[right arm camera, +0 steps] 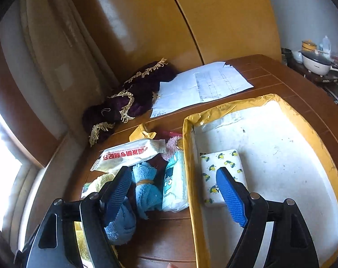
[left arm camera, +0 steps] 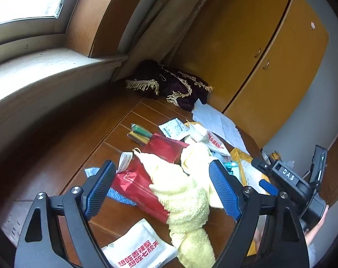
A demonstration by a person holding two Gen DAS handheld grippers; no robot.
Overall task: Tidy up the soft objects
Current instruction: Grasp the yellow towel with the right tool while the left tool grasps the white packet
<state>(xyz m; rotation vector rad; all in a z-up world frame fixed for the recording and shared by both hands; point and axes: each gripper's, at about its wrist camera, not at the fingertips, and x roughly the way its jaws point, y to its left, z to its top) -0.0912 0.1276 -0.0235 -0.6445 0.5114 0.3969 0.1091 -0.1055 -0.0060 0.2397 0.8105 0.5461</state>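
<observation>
In the left wrist view a pale yellow towel (left arm camera: 184,192) lies crumpled over a red foil bag (left arm camera: 137,185), between the wide-apart fingers of my open left gripper (left arm camera: 162,187); no pad touches it. A blue knit cloth (left arm camera: 120,195) peeks from under the bag. In the right wrist view my right gripper (right arm camera: 174,194) hangs open over a rolled blue towel (right arm camera: 144,187) and a tissue pack with a blue cartoon (right arm camera: 174,183). Its right finger is over the yellow-rimmed white tray (right arm camera: 187,156), where a lemon-print pack (right arm camera: 222,167) lies.
A purple fringed cloth (left arm camera: 169,84) and loose papers (right arm camera: 202,84) lie at the table's back by the wardrobe. White snack packets (right arm camera: 128,154) (left arm camera: 137,248), pens (left arm camera: 139,131) and a pink item (right arm camera: 172,145) clutter the wooden table. A cooker (right arm camera: 314,61) stands far right.
</observation>
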